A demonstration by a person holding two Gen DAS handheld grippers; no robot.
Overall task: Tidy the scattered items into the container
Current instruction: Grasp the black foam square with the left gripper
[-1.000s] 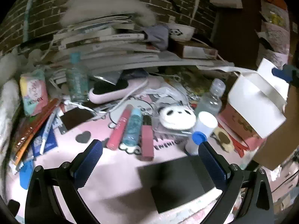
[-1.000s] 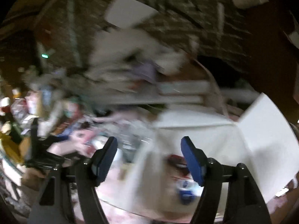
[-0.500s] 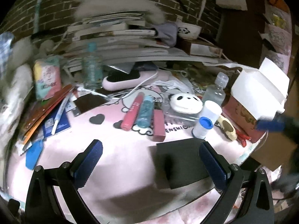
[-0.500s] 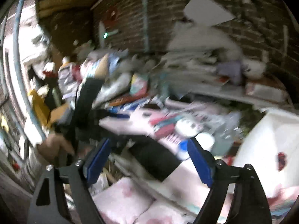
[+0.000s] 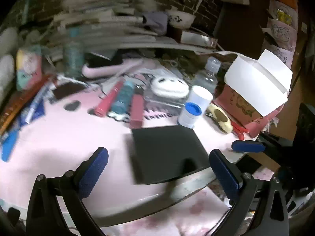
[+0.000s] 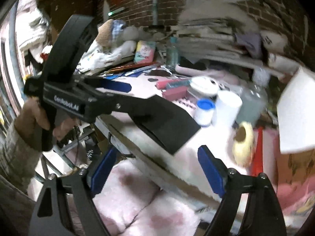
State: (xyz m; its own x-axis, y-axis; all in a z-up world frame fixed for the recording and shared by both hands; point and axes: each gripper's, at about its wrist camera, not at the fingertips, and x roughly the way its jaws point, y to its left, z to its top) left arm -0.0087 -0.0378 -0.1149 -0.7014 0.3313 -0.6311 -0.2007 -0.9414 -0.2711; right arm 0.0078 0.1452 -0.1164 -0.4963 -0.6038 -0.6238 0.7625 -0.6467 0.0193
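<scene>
A white open-topped box (image 5: 256, 84) stands upright at two o'clock, with tubes (image 5: 123, 98), a blue-capped bottle (image 5: 195, 106) and a black pad (image 5: 167, 153) scattered centrally.

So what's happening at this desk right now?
A person holds a claw in each hand over a cluttered pink desk. Both the left claw and the right claw are open and empty, near a black square pad at the desk edge. The white box waits at right; nothing is being carried yet.
</scene>
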